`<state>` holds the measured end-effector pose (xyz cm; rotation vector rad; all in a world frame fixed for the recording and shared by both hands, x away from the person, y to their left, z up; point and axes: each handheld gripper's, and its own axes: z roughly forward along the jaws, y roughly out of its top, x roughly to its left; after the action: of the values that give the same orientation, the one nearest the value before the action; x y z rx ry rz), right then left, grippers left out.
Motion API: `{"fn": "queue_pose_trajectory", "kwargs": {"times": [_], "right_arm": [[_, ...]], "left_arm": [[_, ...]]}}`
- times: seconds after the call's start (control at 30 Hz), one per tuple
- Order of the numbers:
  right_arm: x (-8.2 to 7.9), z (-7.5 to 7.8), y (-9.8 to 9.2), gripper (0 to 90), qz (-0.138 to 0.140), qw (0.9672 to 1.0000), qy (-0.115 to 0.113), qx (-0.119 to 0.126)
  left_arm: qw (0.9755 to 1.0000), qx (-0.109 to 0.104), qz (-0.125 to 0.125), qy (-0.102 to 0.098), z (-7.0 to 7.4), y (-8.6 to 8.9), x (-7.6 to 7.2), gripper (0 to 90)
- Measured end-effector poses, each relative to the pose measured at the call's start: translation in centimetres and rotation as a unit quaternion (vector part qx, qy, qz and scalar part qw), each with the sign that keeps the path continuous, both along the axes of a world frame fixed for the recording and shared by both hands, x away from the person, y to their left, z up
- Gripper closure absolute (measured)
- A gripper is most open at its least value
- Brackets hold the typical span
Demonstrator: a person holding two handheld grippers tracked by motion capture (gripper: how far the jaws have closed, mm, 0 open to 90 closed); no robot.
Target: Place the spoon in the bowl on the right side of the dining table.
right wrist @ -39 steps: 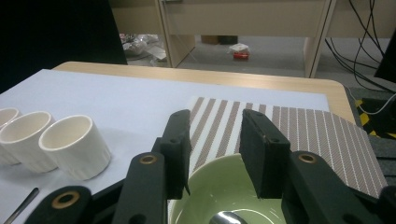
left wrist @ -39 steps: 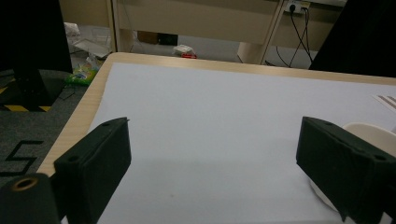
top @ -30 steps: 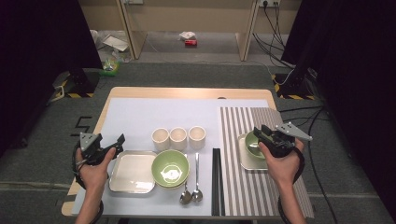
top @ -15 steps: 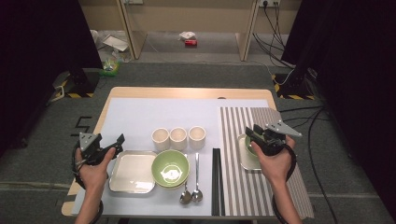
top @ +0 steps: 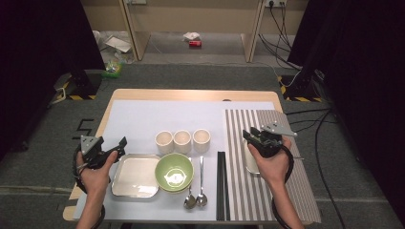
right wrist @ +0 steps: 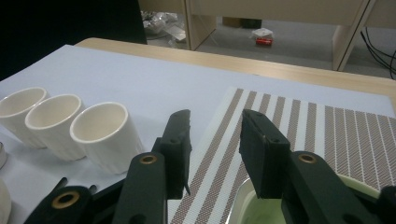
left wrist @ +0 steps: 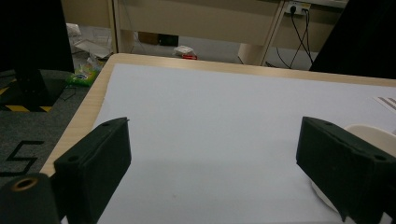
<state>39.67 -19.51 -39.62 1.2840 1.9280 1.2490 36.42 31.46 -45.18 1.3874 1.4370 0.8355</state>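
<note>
Wooden table (top: 191,94) with rounded corners, covered by a smooth pale sheet (top: 167,117); woven striped placemat (top: 286,186), brown on white, along its right side. Square metal tray (top: 136,175) with rolled rim at front left, touching a glossy green bowl (top: 175,171); row of three ribbed cream cups (top: 183,140) just behind. Two metal spoons (top: 196,198) and a pair of black chopsticks (top: 221,183) between bowl and placemat. Second shallow tray (right wrist: 243,198) holding a pale green dish (right wrist: 261,210), on the placemat directly beneath the right hand. Right gripper (top: 255,135), (right wrist: 215,140) above that tray's near edge: matte black block jaws parted moderately, nothing between them, touching nothing. Left gripper (top: 120,144), (left wrist: 210,168) at the front left table edge beside the metal tray: jaws spread wide, empty, above bare sheet, one cream cup (left wrist: 373,135) partly behind its right-hand jaw.
</note>
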Motion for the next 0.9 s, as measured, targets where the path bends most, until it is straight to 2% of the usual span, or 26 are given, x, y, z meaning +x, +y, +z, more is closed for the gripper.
{"fn": "queue_pose_trajectory", "kwargs": {"times": [0.5, 0.9], "right_arm": [[0.7, -0.7, 1.7, 64.1, 0.016, 0.9990, 0.039, -0.011], [1.2, -1.5, 2.8, 68.3, 0.021, 0.9957, 0.087, -0.025]], "left_arm": [[1.0000, -0.001, 0.001, -0.001, 0.1, 0.1, 0.0, 9.1], [1.0000, 0.000, 0.000, 0.000, 0.1, 0.1, 0.0, 9.1]]}}
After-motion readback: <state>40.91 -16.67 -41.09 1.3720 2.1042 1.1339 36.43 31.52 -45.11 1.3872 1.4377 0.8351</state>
